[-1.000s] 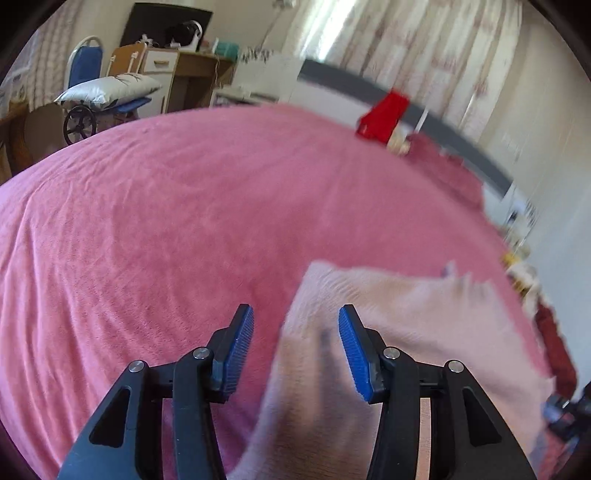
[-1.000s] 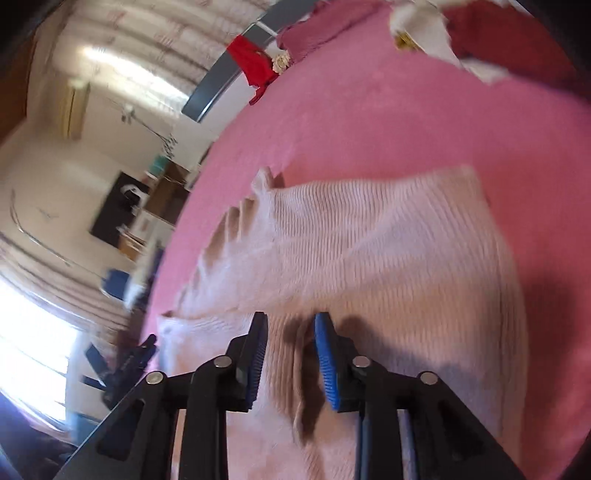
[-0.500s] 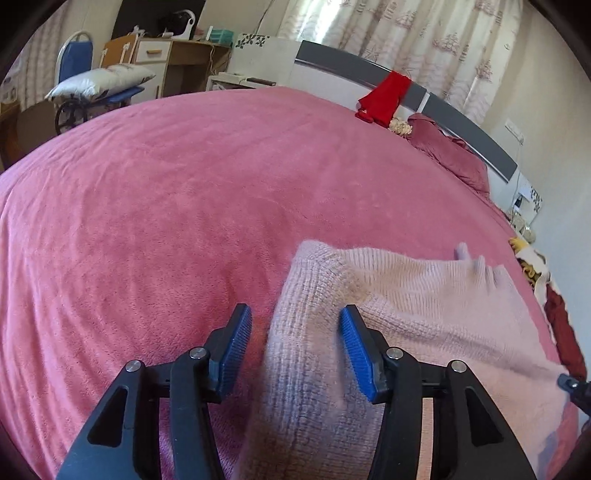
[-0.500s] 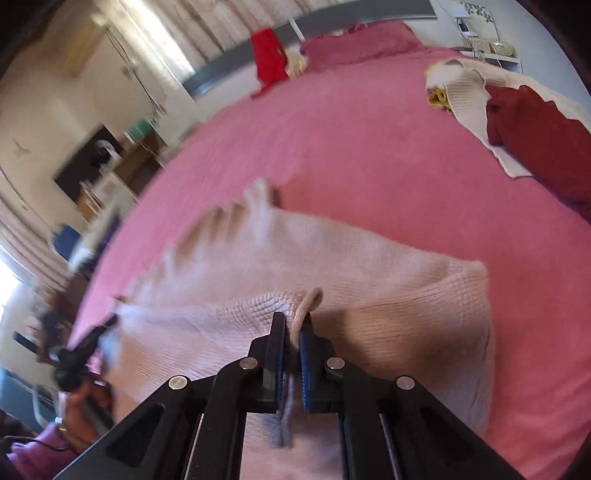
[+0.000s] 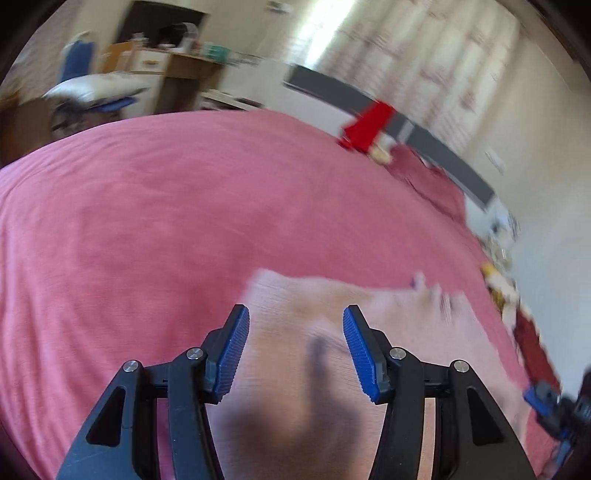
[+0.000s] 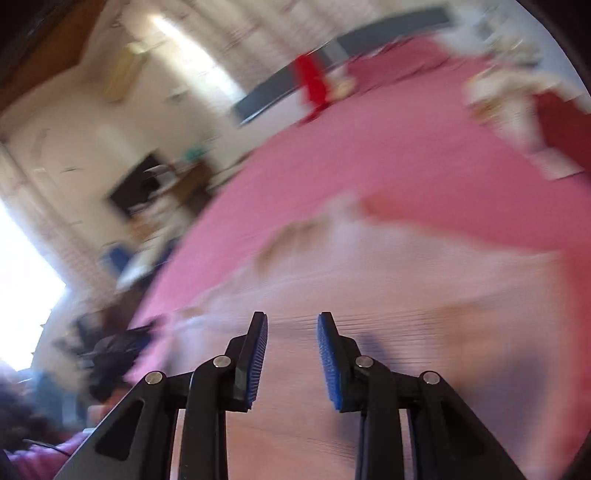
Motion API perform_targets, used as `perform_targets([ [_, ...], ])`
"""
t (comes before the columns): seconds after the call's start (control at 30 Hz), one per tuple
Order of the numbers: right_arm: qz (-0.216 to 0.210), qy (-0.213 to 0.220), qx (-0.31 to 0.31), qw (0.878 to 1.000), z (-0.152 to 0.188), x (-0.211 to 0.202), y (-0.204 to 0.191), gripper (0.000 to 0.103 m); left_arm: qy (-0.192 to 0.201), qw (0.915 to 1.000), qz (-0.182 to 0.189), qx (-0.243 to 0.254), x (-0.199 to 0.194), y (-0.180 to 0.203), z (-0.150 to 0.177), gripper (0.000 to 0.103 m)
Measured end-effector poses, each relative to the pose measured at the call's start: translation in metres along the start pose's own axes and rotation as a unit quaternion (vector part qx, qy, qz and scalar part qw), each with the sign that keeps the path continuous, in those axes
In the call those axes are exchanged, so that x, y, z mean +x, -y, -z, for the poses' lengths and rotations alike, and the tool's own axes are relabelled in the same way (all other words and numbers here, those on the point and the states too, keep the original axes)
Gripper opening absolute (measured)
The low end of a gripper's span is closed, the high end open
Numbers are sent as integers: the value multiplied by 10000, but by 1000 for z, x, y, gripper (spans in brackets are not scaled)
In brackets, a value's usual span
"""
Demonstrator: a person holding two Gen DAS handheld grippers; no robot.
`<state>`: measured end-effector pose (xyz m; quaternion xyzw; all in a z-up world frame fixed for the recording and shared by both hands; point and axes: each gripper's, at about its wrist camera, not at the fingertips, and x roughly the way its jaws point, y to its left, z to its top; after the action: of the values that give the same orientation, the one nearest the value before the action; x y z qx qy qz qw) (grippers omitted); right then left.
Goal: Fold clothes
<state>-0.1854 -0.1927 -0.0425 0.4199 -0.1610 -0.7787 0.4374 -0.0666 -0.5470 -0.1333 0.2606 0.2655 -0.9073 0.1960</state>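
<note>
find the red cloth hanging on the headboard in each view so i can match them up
Left wrist: the red cloth is upper right of centre, draped over the grey headboard.
Right wrist: the red cloth is top centre, blurred, on the same headboard.
Shared landmark: the pink sweater on the bed, just ahead of each gripper.

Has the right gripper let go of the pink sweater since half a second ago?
Yes. The right gripper was pinched on a fold; now it is open above the pink sweater, nothing between its pads.
</note>
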Motion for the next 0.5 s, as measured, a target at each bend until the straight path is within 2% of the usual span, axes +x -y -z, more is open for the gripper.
perform_targets([
  [0.07,-601,-296,233,9975,4,48,-12,29,-90,9996,102,233,15,12,2,55],
  [0.1,-759,-439,383,9954,8,68,-14,29,-119,9995,121,283,22,15,4,55],
  [0.17,-1173,-766,831,9866,20,110,-10,26,-297,9995,117,1,38,2,3,55],
  [0.2,-1086,-824,1113,9844,25,120,-3,15,-329,9991,182,-198,43,-6,2,55],
  [0.23,-900,-682,1468,9827,26,123,11,4,-224,9985,331,-379,42,-12,1,55],
  [0.27,-751,-420,1813,9797,25,119,25,0,-143,9972,482,-558,40,-19,2,55],
  [0.3,-563,-183,2017,9777,24,110,36,0,-114,9954,632,-709,39,-25,3,54],
  [0.4,475,515,2247,9719,21,66,64,0,-77,9915,918,-917,33,-32,7,53],
  [0.47,703,772,2425,9645,21,38,78,0,-160,9885,1023,-1105,26,-39,3,53],
  [0.5,755,848,2482,9620,21,26,82,5,-138,9877,989,-1199,19,-43,0,53],
])
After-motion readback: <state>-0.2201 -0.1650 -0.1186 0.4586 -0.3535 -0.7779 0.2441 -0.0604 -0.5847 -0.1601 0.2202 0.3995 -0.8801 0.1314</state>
